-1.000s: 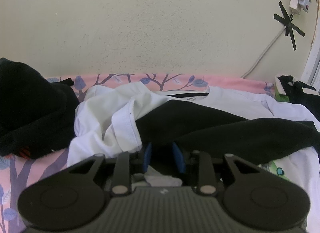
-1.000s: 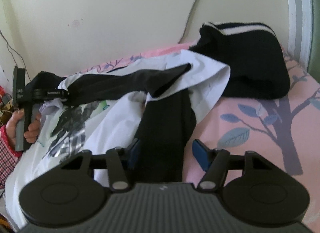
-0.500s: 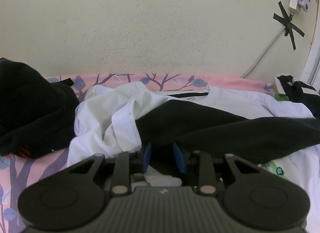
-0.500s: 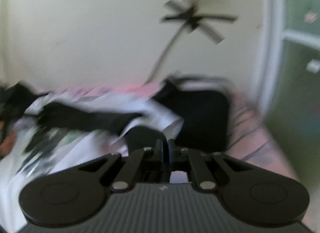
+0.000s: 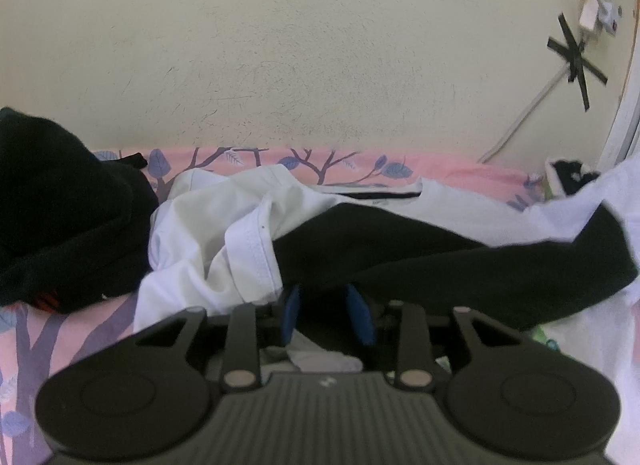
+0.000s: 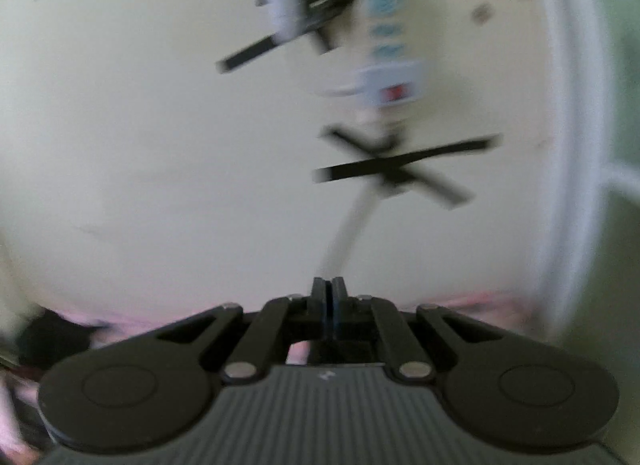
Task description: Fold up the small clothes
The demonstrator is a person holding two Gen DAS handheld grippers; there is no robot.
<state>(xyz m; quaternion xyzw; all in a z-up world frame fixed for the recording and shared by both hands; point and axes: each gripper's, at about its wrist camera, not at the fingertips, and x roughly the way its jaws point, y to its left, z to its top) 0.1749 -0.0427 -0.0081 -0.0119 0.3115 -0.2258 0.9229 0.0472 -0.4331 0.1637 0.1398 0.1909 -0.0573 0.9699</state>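
In the left wrist view a black garment point(image 5: 440, 261) lies stretched across a white shirt point(image 5: 208, 241) on the pink tree-print bedsheet point(image 5: 60, 329). My left gripper point(image 5: 326, 313) has its blue pads a little apart around one end of the black garment. The garment's right end point(image 5: 600, 241) is raised. In the blurred right wrist view my right gripper point(image 6: 328, 305) is tilted up at the wall with its jaws pressed together. Dark fabric seems to sit under them, and no garment shows past the tips.
A pile of black clothes point(image 5: 60, 209) lies at the left on the bed. The cream wall point(image 5: 320, 65) stands close behind, with a taped cable point(image 5: 576, 53) and a power strip point(image 6: 384, 53). A white window frame point(image 6: 560, 145) is on the right.
My right gripper shut on the black garment's far end and swung up towards the wall. The garment's right end and the white cloth there rose. My left gripper stayed still.
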